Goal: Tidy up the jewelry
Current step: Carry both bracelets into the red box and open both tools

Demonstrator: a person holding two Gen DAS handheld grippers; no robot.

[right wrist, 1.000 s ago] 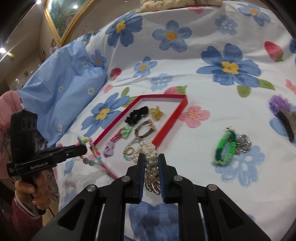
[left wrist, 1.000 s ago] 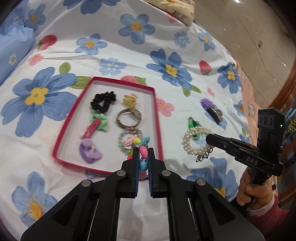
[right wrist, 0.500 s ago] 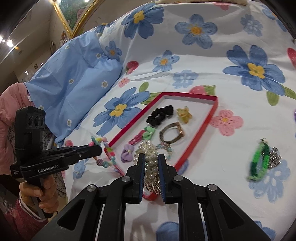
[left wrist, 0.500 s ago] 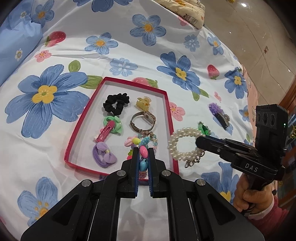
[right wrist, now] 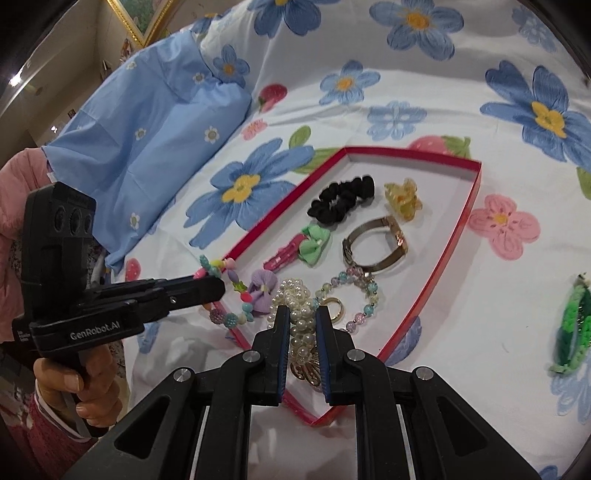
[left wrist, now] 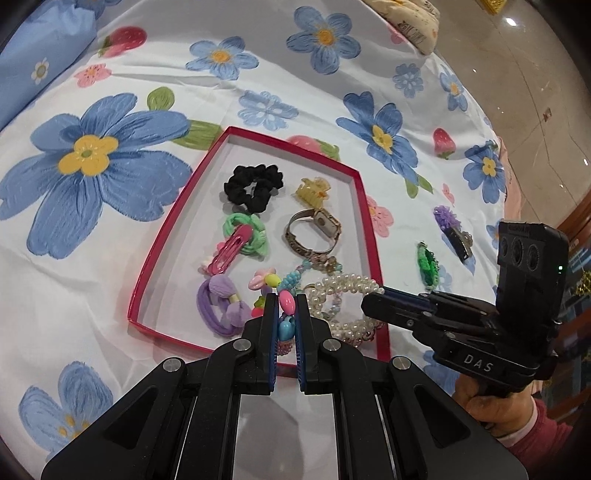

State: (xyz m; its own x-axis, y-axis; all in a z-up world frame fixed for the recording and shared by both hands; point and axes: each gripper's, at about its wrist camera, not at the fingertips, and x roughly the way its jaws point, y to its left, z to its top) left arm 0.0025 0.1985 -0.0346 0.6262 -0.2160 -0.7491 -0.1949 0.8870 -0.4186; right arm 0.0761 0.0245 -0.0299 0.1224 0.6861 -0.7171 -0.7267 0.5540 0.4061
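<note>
Crowding red tray [left wrist: 370, 236]: scrunchie [left wrist: 254, 188], watch [left wrist: 314, 230], clips [left wrist: 228, 249]

Readable text: "DAS" in white on the side of the right gripper [left wrist: 373, 297] body, seen from the left wrist view. "GenRobot.AI" in white on the side of the left gripper [right wrist: 218, 288] body, seen from the right wrist view; small white print left of that is too small to read. Print on the beige cushion [left wrist: 410, 18] at the bed's far edge is illegible
</note>
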